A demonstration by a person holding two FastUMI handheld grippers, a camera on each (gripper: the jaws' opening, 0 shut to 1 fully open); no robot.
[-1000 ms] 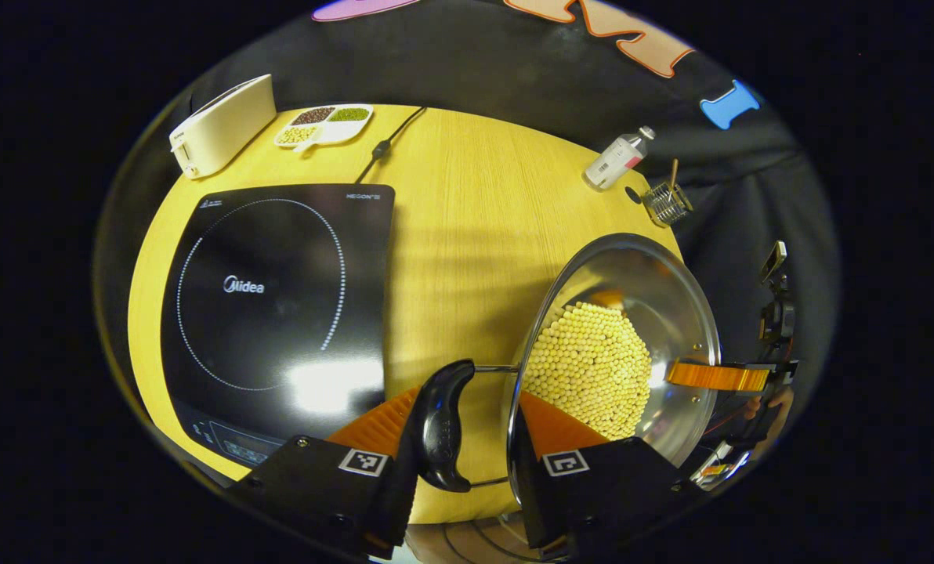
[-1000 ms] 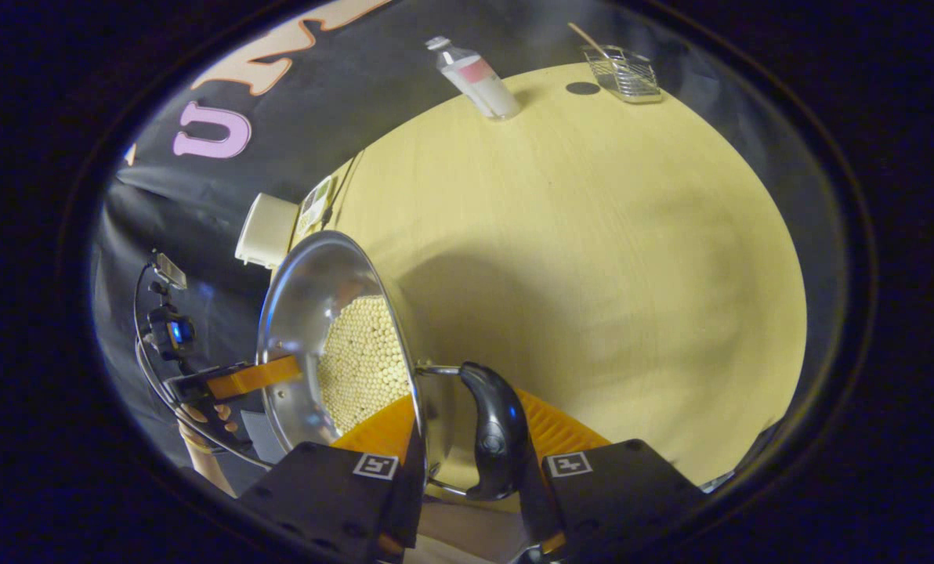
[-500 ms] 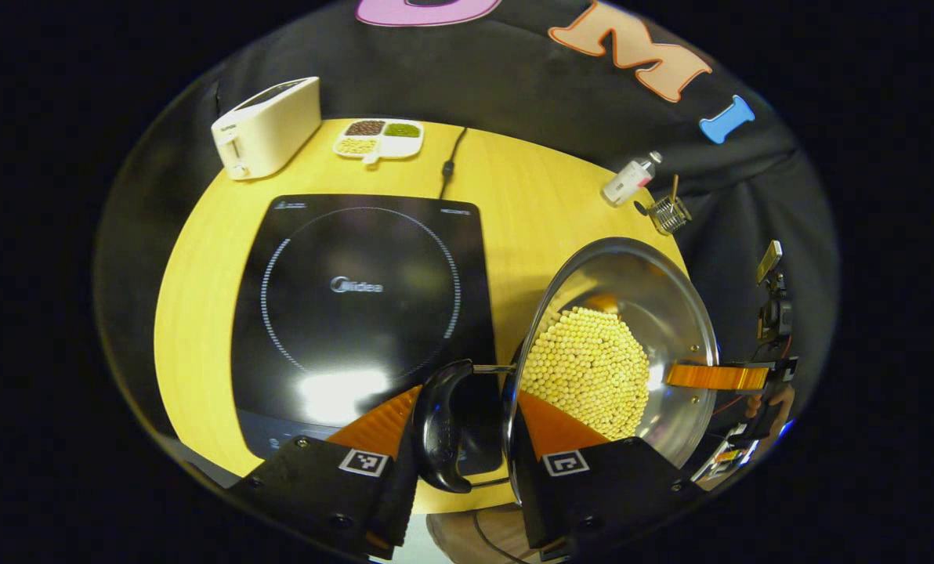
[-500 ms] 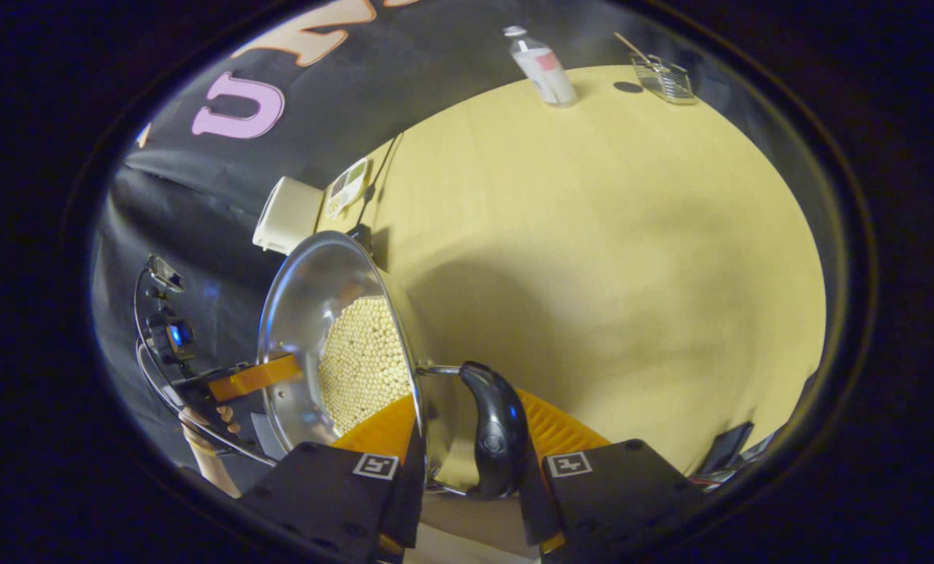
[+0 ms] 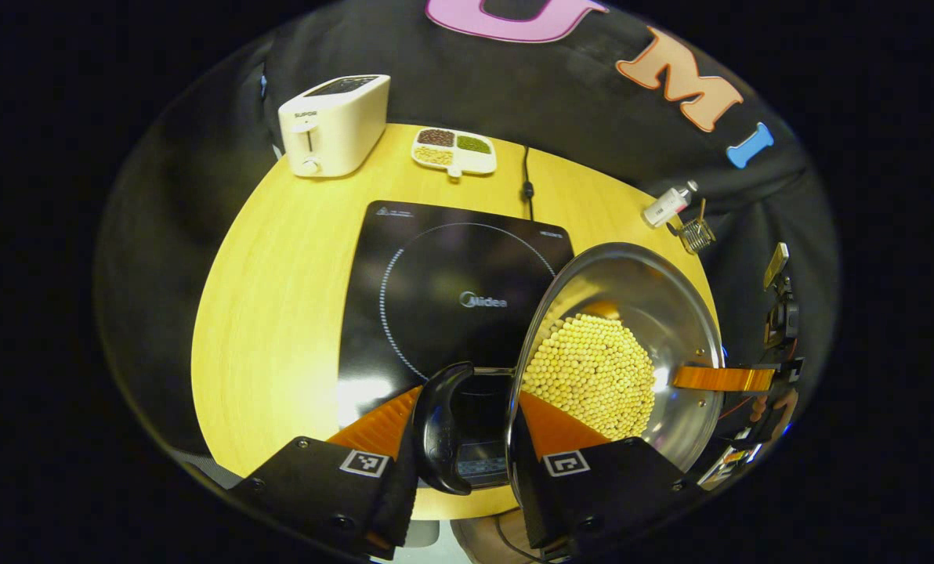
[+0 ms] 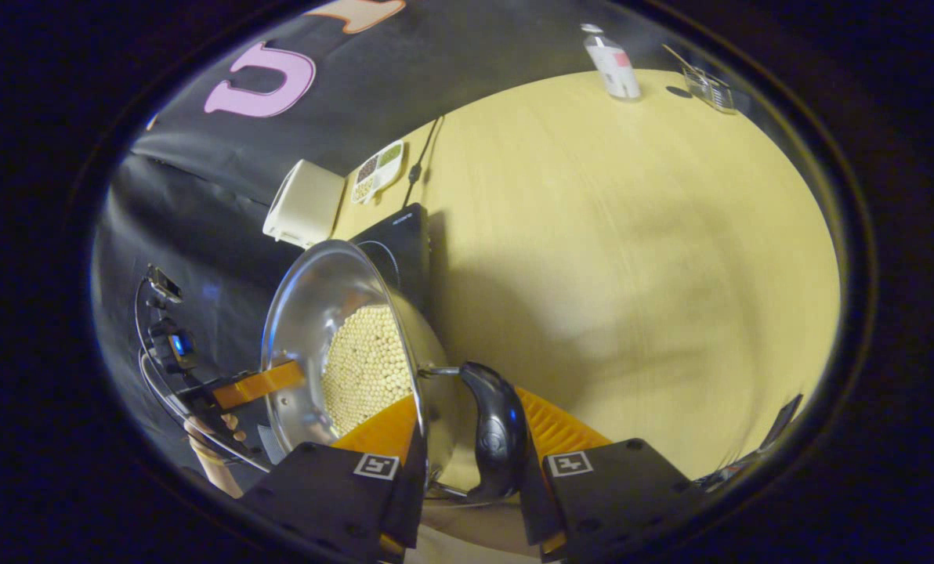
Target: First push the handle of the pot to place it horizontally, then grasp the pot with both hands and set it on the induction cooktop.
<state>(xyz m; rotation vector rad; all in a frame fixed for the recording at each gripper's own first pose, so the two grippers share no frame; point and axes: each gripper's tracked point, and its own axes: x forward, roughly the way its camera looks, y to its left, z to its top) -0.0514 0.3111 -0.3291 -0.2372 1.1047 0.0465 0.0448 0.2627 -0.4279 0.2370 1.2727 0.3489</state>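
Note:
A steel pot [image 5: 631, 329] holding pale yellow beads hangs in the air, tilted in both views. My left gripper [image 5: 467, 395] is shut on it: one finger lies inside the wall, the other outside the black side handle [image 5: 438, 427]. On the opposite side my right gripper [image 6: 467, 395] clamps the other black handle [image 6: 498, 439] and the pot's [image 6: 334, 313] rim the same way. The black induction cooktop [image 5: 443, 290] lies on the table below and left of the pot, whose edge overlaps its right side. In the right gripper view the cooktop [image 6: 400, 239] peeks out behind the pot.
On the yellow wooden table [image 5: 279, 274], a white toaster [image 5: 334, 125] and a divided dish of beans [image 5: 453, 150] stand behind the cooktop, with its cord [image 5: 526, 184]. A small bottle [image 5: 667, 206] and a wire holder [image 5: 696, 233] sit at the far right edge.
Both grippers have carried the pot to the left across the table. The cooktop, earlier well to the left of the pot, now lies partly beneath it.

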